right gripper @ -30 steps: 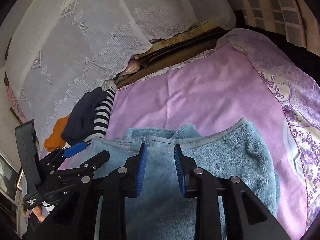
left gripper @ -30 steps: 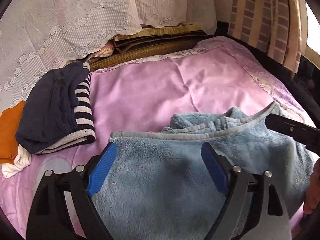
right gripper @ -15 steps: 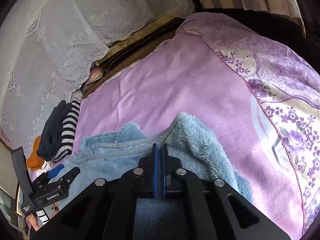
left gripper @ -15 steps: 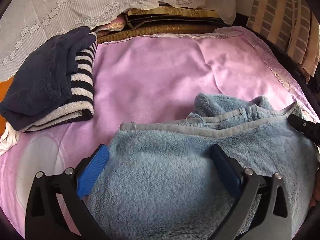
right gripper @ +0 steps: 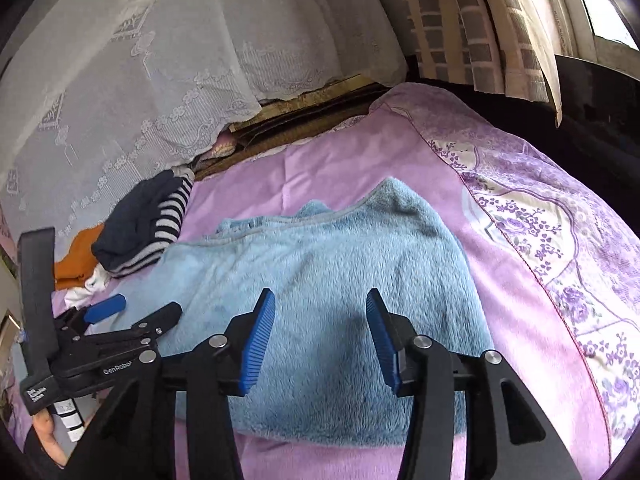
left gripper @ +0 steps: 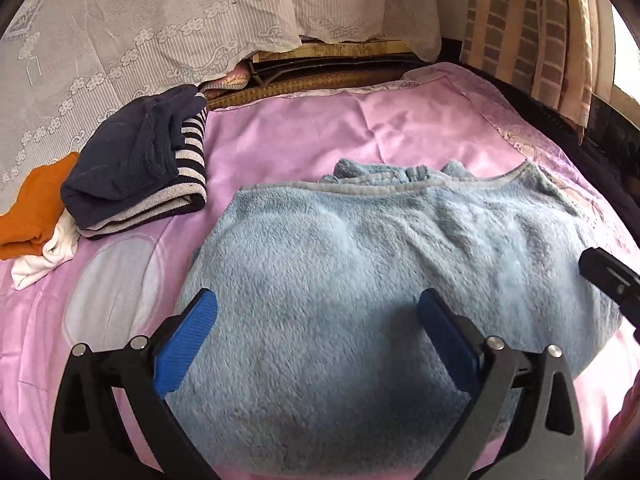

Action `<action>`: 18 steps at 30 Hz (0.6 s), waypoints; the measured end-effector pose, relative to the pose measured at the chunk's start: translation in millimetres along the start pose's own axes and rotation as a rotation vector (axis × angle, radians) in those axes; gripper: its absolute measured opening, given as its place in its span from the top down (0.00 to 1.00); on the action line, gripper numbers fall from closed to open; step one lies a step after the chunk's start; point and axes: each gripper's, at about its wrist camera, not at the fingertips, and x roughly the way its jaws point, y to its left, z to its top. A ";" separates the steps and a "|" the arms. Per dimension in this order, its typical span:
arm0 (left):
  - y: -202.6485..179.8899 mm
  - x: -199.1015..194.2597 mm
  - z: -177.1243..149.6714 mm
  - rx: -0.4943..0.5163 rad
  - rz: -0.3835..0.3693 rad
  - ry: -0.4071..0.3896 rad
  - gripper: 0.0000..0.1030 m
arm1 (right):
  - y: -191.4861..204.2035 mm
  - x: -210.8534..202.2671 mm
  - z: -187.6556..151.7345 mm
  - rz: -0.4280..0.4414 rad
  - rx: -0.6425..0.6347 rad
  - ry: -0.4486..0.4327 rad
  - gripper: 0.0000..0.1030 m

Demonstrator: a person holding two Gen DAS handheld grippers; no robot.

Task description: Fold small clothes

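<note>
A fluffy light-blue garment [left gripper: 360, 272] [right gripper: 332, 264] lies folded over on the pink bedspread [left gripper: 304, 136], its grey-trimmed edge toward the far side. My left gripper [left gripper: 316, 320] hovers wide open above its near part, nothing between the blue pads. My right gripper [right gripper: 320, 320] hangs over the garment's right half; its jaws are opening and hold nothing. The left gripper's body [right gripper: 100, 336] shows at the lower left of the right wrist view, a hand under it. The right gripper's black tip [left gripper: 608, 280] enters the left wrist view from the right.
A folded pile sits at the left: a navy piece [left gripper: 128, 152] on a striped one [left gripper: 188, 184], with orange [left gripper: 32, 212] and white [left gripper: 44, 256] cloth beside it. A lace curtain [left gripper: 140, 20] hangs behind. The bed's flowered border [right gripper: 560, 240] runs along the right.
Both grippers pulled back from the garment's far edge toward its near side. The right gripper closed fully, then opened again. The garment now lies flat, released.
</note>
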 end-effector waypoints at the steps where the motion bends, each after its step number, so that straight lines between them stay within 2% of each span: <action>1: -2.3 -1.4 -5.2 0.006 0.010 0.005 0.05 | 3.6 3.6 -5.8 -0.036 -0.028 0.024 0.54; 3: -4.3 -0.6 -15.1 0.010 0.029 0.023 0.05 | 7.6 14.5 -15.8 -0.082 -0.065 0.078 0.53; 7: -9.9 3.8 -27.1 0.034 0.075 0.015 0.04 | 19.4 20.7 -23.6 -0.152 -0.152 0.085 0.51; 10: -18.0 2.1 -32.1 0.069 0.124 -0.013 0.04 | 18.6 21.7 -25.2 -0.157 -0.155 0.085 0.50; 15: -9.2 -7.3 -36.3 0.029 0.098 -0.008 0.04 | 21.0 11.7 -32.0 -0.164 -0.160 0.072 0.46; 18: -5.6 -20.7 -40.8 0.013 0.077 -0.024 0.05 | 18.8 -1.2 -34.7 -0.138 -0.137 0.047 0.42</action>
